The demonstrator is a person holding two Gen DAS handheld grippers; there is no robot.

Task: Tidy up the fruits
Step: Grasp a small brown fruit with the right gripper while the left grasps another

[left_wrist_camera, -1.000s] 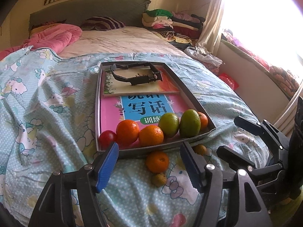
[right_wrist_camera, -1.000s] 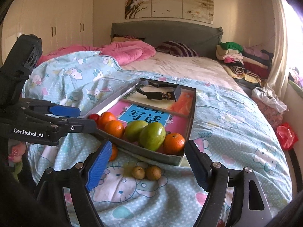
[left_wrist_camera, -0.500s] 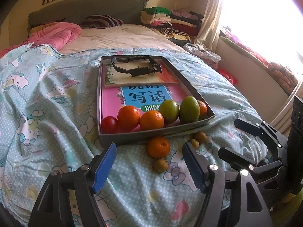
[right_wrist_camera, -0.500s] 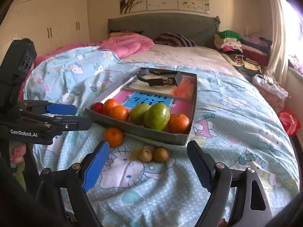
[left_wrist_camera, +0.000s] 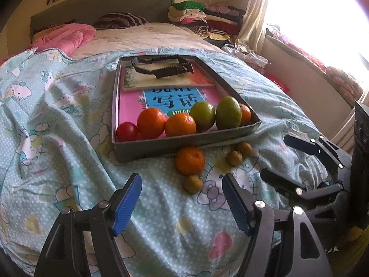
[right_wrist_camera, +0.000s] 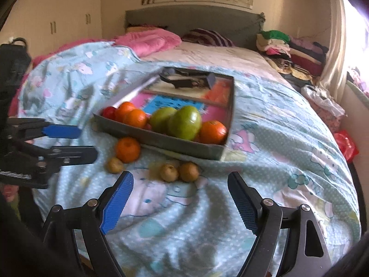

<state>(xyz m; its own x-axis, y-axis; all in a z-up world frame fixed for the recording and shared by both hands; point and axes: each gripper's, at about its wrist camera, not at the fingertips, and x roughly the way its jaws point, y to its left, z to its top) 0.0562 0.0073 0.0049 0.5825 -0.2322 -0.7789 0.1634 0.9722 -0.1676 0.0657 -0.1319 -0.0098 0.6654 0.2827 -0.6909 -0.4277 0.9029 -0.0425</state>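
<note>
Grey cardboard tray (left_wrist_camera: 184,146) sits on the bed's patterned quilt (left_wrist_camera: 57,120), holding a row of fruit against its near wall: a red one, oranges, two green ones; outside that wall, on the quilt, lie a loose orange (left_wrist_camera: 189,160) touching a small brown fruit (left_wrist_camera: 193,184), and two more brown fruits (right_wrist_camera: 179,172) just beside the tray's near-right corner; open quilt spreads before the tray; left gripper (left_wrist_camera: 182,202) and right gripper (right_wrist_camera: 177,202) both hover with jaws apart, holding nothing.

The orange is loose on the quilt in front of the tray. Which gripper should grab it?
Left, probably. The loose orange lies just ahead between the open left gripper fingers. The right gripper, also open, faces the two small brown fruits; the orange sits off to its left.
</note>
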